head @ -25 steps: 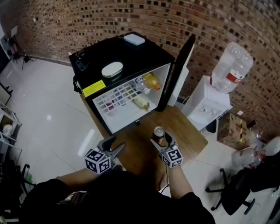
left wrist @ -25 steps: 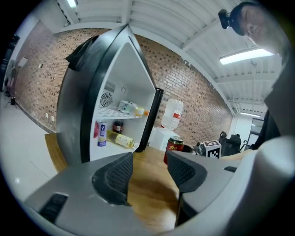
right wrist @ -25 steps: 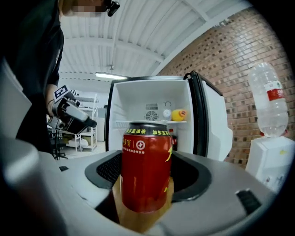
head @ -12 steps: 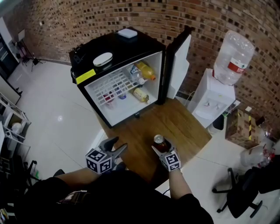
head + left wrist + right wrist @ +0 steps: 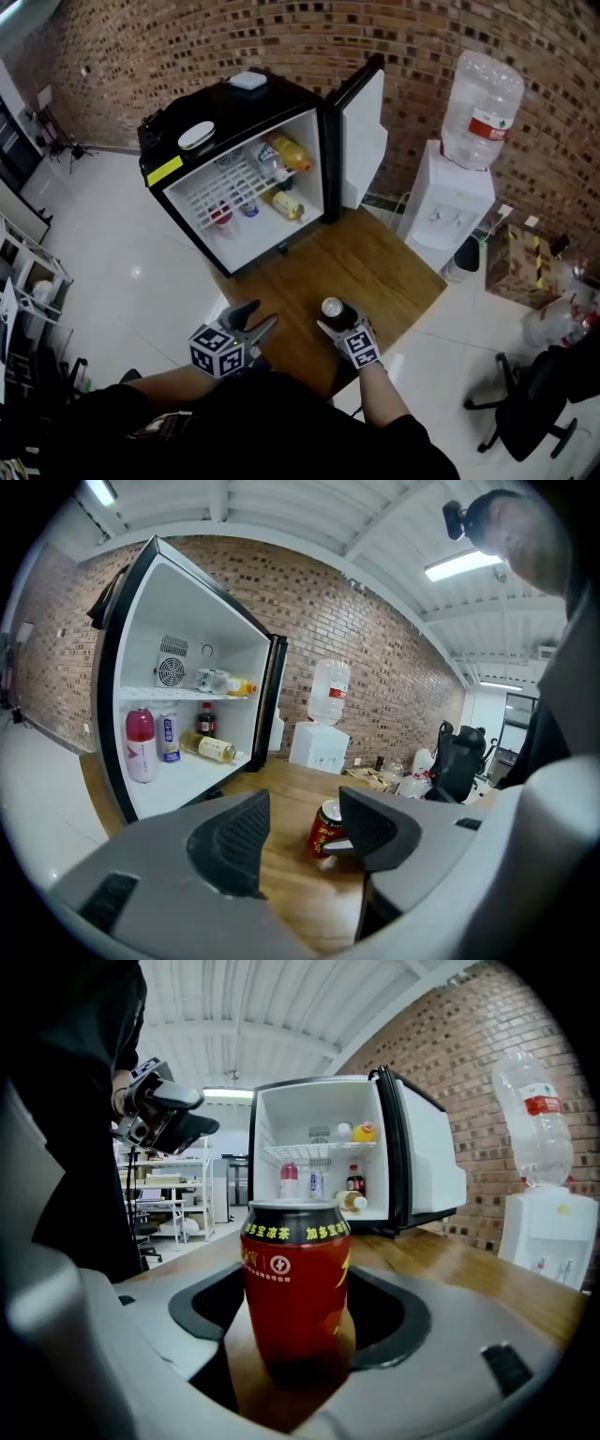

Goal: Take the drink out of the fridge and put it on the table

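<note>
A red drink can (image 5: 295,1279) stands upright on the wooden table (image 5: 375,267), near its front edge. My right gripper (image 5: 296,1340) has a jaw on each side of the can (image 5: 332,308); the jaws are opening, and a thin gap shows beside the can. My left gripper (image 5: 255,325) hovers open and empty over the table's front left corner, left of the can (image 5: 327,829). The black mini fridge (image 5: 225,103) stands at the table's far end with its door (image 5: 361,127) swung open; several bottles (image 5: 281,202) lie and stand on its shelves.
A white water dispenser (image 5: 457,202) with a large bottle (image 5: 481,108) stands right of the table by the brick wall. A cardboard box (image 5: 516,267) and a black office chair (image 5: 539,398) are on the floor at the right. White tiled floor lies to the left.
The right gripper and the can have drawn back from the fridge toward the table's front edge. The left gripper has kept its place beside them, still open.
</note>
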Tool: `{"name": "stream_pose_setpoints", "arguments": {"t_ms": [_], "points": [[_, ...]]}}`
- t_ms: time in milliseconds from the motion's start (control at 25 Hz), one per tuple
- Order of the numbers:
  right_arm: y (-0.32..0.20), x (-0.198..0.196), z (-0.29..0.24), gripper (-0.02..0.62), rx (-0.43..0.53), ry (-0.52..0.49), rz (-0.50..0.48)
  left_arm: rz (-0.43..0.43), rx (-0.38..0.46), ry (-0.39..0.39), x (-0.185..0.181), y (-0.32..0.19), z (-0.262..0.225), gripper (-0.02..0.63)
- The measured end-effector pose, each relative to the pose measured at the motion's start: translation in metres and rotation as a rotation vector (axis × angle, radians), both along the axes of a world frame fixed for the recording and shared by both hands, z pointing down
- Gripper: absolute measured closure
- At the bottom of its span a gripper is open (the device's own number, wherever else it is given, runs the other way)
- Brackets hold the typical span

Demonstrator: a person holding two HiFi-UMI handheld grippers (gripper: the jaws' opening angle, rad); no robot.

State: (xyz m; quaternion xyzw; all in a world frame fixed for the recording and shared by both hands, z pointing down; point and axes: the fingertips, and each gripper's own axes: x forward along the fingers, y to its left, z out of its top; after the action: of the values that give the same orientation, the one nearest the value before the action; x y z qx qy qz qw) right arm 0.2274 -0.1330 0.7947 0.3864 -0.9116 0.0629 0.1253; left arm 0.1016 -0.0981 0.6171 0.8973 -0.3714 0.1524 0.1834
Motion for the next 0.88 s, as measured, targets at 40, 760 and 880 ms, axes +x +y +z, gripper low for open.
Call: {"name": "stream_pose_setpoints", "arguments": {"t_ms": [40, 760, 880], "points": [[0.003, 0.003, 0.000, 0.210, -0.015, 0.004, 0.004, 0.007, 0.002, 0.003, 0.005, 0.002, -0.002, 0.382], [0.101, 0.016, -0.160, 0.231, -0.044, -0.208, 0.641, 0.716, 0.047, 0.226, -0.070, -0.035, -0.050, 0.485], [0.119, -0.018, -0.184, 0.296, -0.038, -0.252, 0.735, 0.854, 0.031, 0.266, -0.089, -0.032, -0.055, 0.510]]}}
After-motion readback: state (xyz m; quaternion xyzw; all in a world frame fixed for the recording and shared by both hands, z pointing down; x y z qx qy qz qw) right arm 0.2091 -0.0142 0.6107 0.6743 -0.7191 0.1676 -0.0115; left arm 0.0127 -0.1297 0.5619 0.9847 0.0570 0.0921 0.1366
